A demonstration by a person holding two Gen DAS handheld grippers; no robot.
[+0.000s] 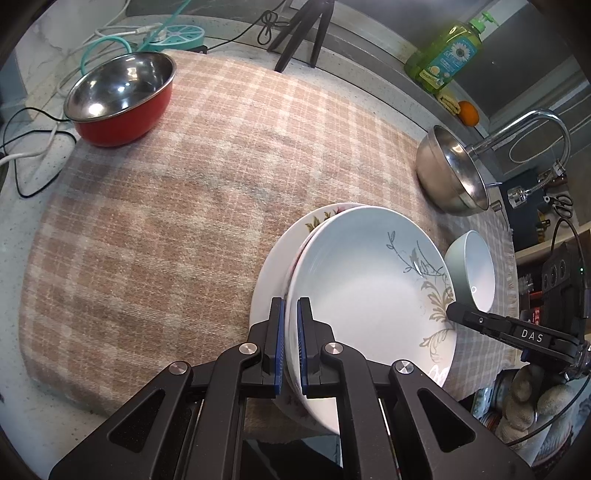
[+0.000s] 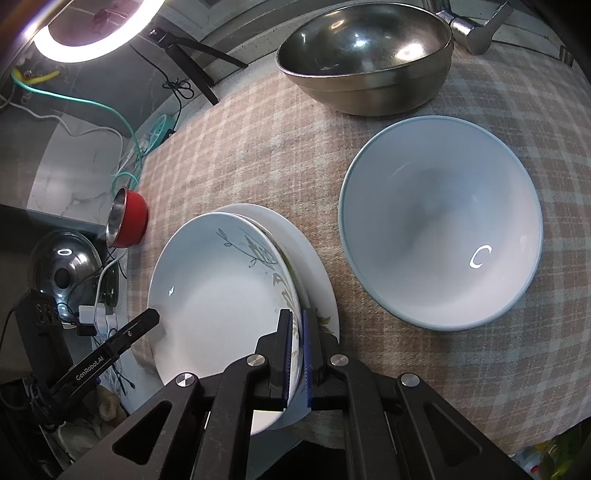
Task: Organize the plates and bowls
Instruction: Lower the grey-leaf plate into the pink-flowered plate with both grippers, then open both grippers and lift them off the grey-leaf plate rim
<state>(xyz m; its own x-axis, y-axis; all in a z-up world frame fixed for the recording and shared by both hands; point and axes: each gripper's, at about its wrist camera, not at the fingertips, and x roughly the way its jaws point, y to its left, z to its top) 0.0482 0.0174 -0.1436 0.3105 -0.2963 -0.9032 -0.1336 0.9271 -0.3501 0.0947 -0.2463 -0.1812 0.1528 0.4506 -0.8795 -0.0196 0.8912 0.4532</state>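
A pale blue plate with a grey leaf pattern [image 1: 365, 291] sits on a white floral plate [image 1: 273, 273] on the plaid cloth. My left gripper [image 1: 291, 347] is shut on the blue plate's near rim. My right gripper [image 2: 295, 354] is shut on the same blue plate [image 2: 218, 291] at its opposite rim, above the white plate [image 2: 317, 273]. A light blue bowl [image 2: 443, 221] stands to the right of the plates; it also shows in the left wrist view [image 1: 476, 269]. A large steel bowl [image 2: 365, 55] stands behind it. A red bowl with a steel inside [image 1: 122, 96] stands far left.
The plaid cloth [image 1: 166, 206] covers the counter. A green soap bottle [image 1: 447, 55], an orange [image 1: 468, 112] and a tap [image 1: 532, 125] stand at the back right. A tripod [image 1: 303, 33] and cables [image 1: 33, 147] lie at the back. A ring light [image 2: 96, 33] glows at upper left.
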